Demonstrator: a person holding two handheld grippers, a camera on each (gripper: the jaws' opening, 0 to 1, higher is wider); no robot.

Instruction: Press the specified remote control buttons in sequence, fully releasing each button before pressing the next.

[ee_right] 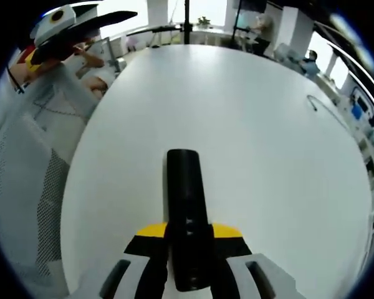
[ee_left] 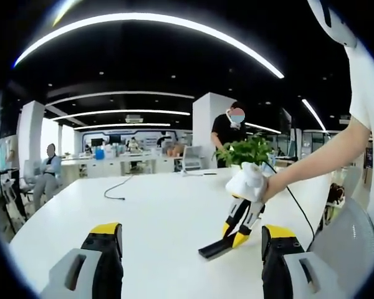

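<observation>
Right gripper [ee_right: 188, 249] clamps one black remote [ee_right: 186, 205] | left gripper [ee_left: 192, 246] wide open, empty | one white table [ee_right: 255, 124]

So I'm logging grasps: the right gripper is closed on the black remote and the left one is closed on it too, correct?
Only half right. The left gripper view shows the left gripper open and apart from the black remote, its fingers holding nothing. The right gripper is closed on the remote, as the right gripper view shows.
</observation>
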